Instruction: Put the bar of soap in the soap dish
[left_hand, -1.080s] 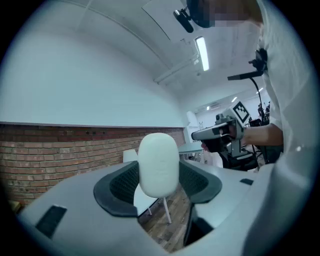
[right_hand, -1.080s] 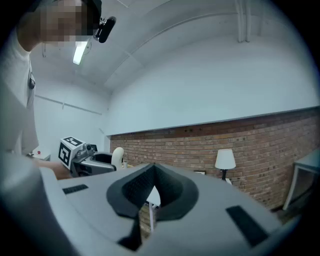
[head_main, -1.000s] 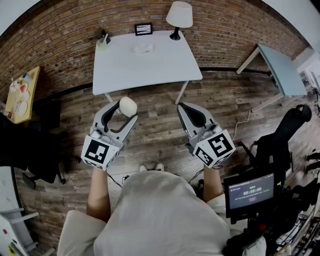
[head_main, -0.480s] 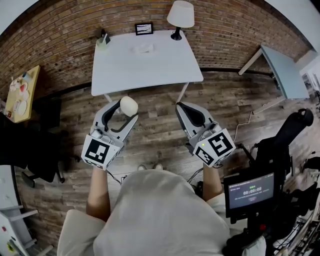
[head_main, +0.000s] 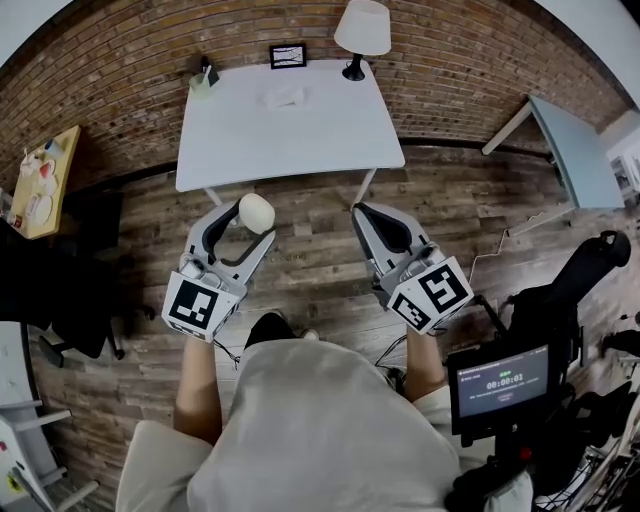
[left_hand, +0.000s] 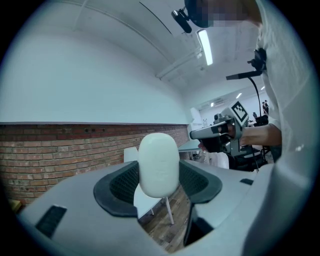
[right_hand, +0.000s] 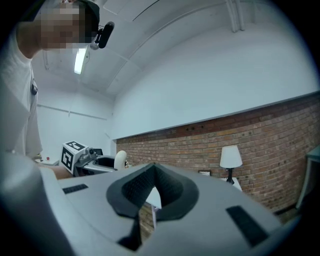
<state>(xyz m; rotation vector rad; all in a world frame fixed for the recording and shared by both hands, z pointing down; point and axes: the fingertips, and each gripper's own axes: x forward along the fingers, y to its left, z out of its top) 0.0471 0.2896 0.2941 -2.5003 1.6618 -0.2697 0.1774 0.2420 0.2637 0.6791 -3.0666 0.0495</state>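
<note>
My left gripper (head_main: 250, 217) is shut on a white oval bar of soap (head_main: 257, 212), which stands upright between its pads (left_hand: 125, 182) and fills the middle of the left gripper view as the soap (left_hand: 158, 164). My right gripper (head_main: 366, 216) is shut with nothing in it; its dark pads (right_hand: 135, 187) meet at the tip. Both are held level over the wooden floor, short of the white table (head_main: 330, 135). A small pale thing, probably the soap dish (head_main: 284, 97), lies near the table's far side.
On the table stand a lamp (head_main: 362, 30), a picture frame (head_main: 287, 56) and a green item (head_main: 203, 85). A yellow side table (head_main: 40, 185) is at the left, a second pale table (head_main: 570, 150) at the right, and a camera rig with a screen (head_main: 503, 385) at the lower right.
The person has stepped forward: the table has drawn a little nearer and a dark shoe now shows below the grippers. Both grippers keep their pose, soap still held.
</note>
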